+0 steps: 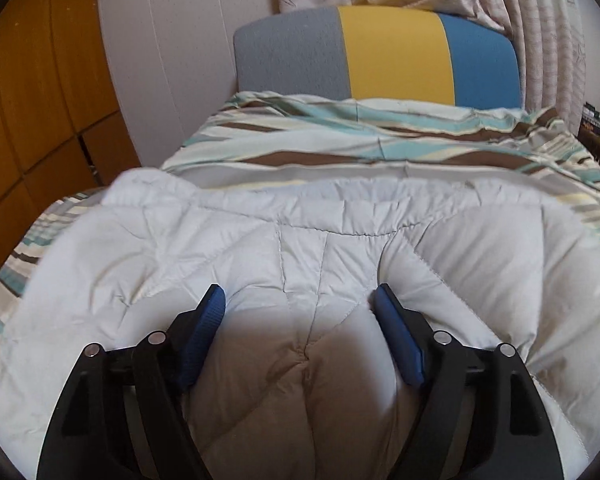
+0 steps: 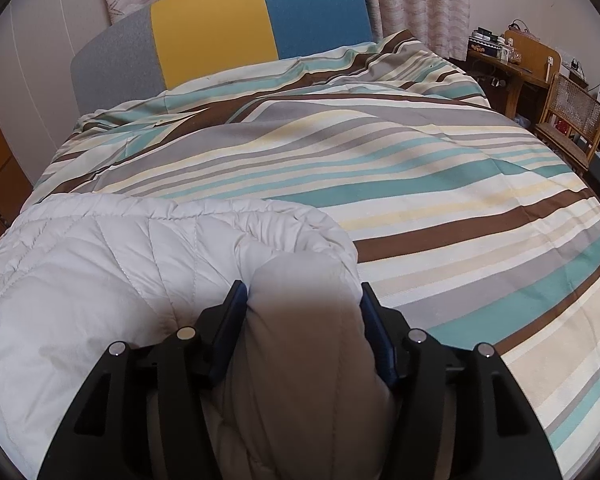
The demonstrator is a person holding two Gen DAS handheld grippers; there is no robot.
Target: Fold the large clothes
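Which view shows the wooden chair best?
The right wrist view: the wooden chair with its cane back stands clear at the far right, beside the striped bed cover. The left wrist view does not show it; only a sliver of cluttered furniture appears at its right edge.

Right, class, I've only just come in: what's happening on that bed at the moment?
A person with a handheld gripper in each hand is folding a white quilted jacket spread on a bed with a striped cover. The left gripper has a thick fold of the padding bulging between its fingers. The right gripper pinches a bunched roll of the jacket at its right edge. Most of the garment lies on the cover, so the fold looks only begun.
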